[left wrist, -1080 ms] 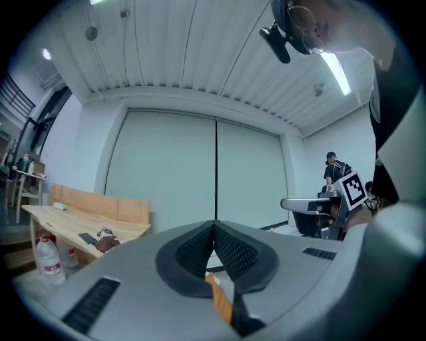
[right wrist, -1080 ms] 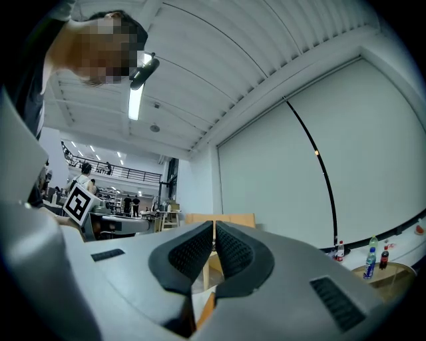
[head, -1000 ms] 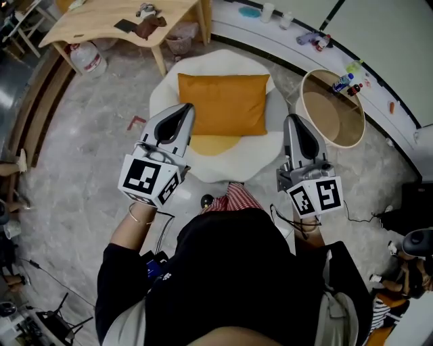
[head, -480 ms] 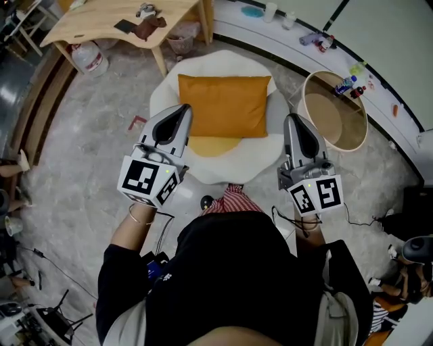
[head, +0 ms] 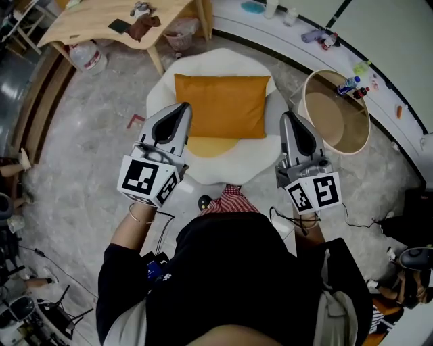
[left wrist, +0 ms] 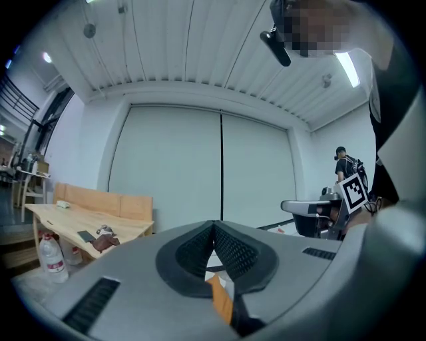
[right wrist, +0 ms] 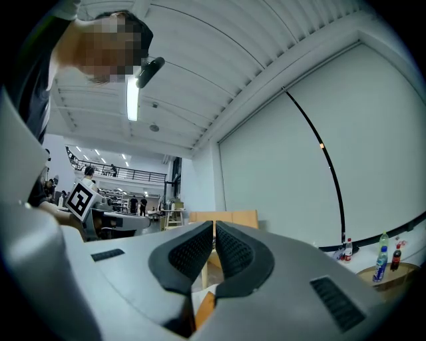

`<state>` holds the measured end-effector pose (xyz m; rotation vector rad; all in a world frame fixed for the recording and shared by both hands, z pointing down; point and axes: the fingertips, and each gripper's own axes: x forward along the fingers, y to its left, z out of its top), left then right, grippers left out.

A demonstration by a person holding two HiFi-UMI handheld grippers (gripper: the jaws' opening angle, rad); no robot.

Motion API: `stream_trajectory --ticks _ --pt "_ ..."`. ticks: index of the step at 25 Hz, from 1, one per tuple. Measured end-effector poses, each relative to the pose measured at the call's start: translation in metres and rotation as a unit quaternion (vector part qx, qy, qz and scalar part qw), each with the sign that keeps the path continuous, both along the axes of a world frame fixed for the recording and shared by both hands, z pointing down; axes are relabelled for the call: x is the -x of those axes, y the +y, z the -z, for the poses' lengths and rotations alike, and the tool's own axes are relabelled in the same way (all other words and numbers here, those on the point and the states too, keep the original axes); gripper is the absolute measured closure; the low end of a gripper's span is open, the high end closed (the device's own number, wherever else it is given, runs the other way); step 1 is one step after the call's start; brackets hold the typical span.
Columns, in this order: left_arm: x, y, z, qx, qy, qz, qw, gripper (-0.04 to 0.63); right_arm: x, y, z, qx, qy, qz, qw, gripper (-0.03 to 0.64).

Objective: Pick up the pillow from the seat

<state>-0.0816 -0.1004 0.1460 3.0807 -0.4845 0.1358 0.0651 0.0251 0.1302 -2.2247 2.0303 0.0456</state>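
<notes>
The orange pillow (head: pixel 222 105) lies on the white seat (head: pixel 161 91), its near edge over a yellow cushion (head: pixel 211 145). The left tongs (head: pixel 183 108) and right tongs (head: pixel 288 117) flank the pillow's near corners, both closed with nothing gripped. A round tub (head: pixel 335 111) stands right of the seat, and a wooden bench (head: pixel 88 20) stands beyond it to the left.

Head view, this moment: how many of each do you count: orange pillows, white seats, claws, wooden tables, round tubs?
orange pillow: 1
white seat: 1
claws: 2, left claw and right claw
wooden table: 1
round tub: 1
Total: 6
</notes>
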Motion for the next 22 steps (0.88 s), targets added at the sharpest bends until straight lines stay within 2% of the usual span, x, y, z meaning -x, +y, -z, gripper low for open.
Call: stream_trajectory --ticks 8,13,22 --pt "-0.021 -0.012 -0.002 0.004 -0.017 0.01 0.9998 0.586 -0.025 -0.017 -0.003 -0.003 -0.009 0.012 1.0 0.594" --pt "-0.031 -0.024 0.0 -0.009 -0.018 0.017 0.9997 0.586 -0.038 -0.028 -0.01 0.005 -0.012 0.014 1.0 0.594" --pt "-0.048 -0.042 -0.004 -0.006 -0.013 0.03 0.9994 0.586 -0.062 -0.042 -0.025 0.016 -0.009 0.023 1.0 0.594"
